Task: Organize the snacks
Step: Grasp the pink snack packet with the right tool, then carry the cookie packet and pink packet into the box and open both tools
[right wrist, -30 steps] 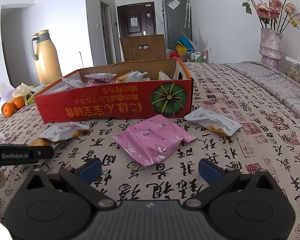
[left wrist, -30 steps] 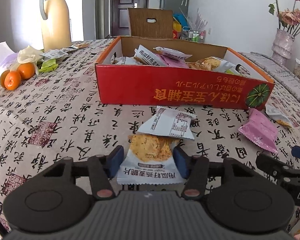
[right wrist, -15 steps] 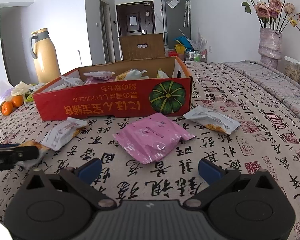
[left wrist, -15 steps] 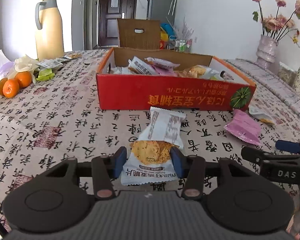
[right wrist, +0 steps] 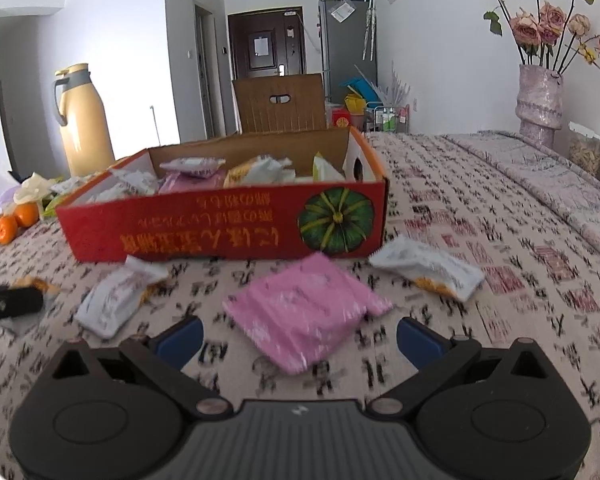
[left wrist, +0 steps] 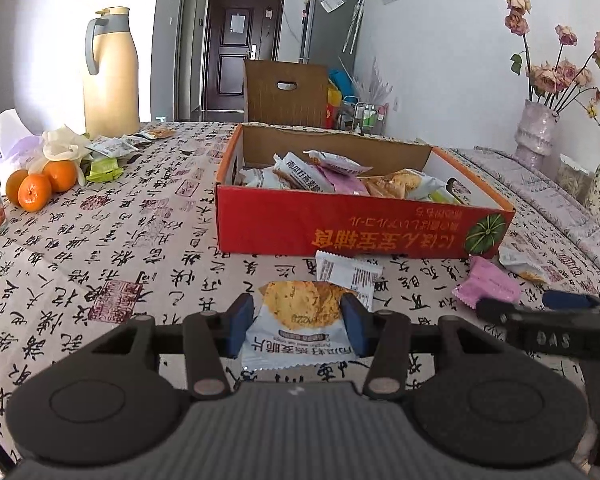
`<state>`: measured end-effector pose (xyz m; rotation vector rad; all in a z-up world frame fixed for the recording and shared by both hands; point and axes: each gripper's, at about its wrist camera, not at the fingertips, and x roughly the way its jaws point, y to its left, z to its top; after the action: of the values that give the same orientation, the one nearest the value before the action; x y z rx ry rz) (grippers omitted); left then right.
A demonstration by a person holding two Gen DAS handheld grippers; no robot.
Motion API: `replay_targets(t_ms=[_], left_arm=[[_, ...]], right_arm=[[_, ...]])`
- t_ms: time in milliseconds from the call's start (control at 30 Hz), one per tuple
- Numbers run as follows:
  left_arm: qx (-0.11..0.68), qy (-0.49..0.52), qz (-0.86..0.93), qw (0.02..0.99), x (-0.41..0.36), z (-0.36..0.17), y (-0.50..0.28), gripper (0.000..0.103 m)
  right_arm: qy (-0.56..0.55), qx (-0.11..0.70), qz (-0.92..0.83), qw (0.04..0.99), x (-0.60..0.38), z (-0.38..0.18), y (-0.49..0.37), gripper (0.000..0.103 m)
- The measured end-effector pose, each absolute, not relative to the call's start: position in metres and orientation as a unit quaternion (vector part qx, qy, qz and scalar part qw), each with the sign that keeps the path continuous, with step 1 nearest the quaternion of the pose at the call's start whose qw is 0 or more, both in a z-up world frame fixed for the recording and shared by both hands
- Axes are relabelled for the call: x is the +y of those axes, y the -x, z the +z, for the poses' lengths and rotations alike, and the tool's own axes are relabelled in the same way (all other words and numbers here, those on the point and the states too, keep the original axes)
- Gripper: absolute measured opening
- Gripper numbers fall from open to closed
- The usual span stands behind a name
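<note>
Landmark: the red box [left wrist: 352, 232]. Well to its left lie the oranges [left wrist: 40, 184]. In front of the box, the left gripper [left wrist: 298, 326] pinches a white cracker packet [left wrist: 300, 328]; its jaws have just been closing on it. Right of that, the right gripper [right wrist: 298, 336] stands spread, pads clear of the pink packet [right wrist: 304, 308] before the box.

Flooding in as bright daylight from the left — blowing out behind the thermos [left wrist: 112, 76]; blurring across the right view, bending at fisheye edges.
</note>
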<state>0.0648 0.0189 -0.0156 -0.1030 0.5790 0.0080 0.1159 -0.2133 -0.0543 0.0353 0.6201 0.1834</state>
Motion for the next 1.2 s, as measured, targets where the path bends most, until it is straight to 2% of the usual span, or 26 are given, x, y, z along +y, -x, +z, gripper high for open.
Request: replay_targets(t_ms=[433, 600, 767, 833, 1000, 1200], left_arm=[[0.28, 0.056, 0.002, 0.958, 0.022, -0.014, -0.066, 0.049], [0.285, 0.06, 0.001, 0.957, 0.023, -0.017, -0.069, 0.049], [0.288, 0.062, -0.003, 0.955, 0.022, -0.02, -0.07, 0.049], [0.289, 0.063, -0.003, 0.955, 0.022, -0.021, -0.071, 0.049], [0.291, 0.065, -0.002, 0.954, 0.024, -0.021, -0.071, 0.049], [0.29, 0.064, -0.002, 0.955, 0.023, -0.021, -0.071, 0.049]], right_arm=[[-0.001, 0.347, 0.012, 0.938, -0.19, -0.05, -0.19, 0.103], [-0.011, 0.38, -0.005, 0.925, -0.196, -0.066, -0.192, 0.103], [-0.011, 0.374, 0.007, 0.928, -0.201, -0.069, -0.175, 0.102], [-0.012, 0.366, 0.014, 0.93, -0.203, -0.07, -0.168, 0.098], [-0.025, 0.349, 0.019, 0.937, -0.213, -0.065, -0.156, 0.062], [-0.018, 0.335, 0.041, 0.941, -0.219, -0.064, -0.138, 0.06]])
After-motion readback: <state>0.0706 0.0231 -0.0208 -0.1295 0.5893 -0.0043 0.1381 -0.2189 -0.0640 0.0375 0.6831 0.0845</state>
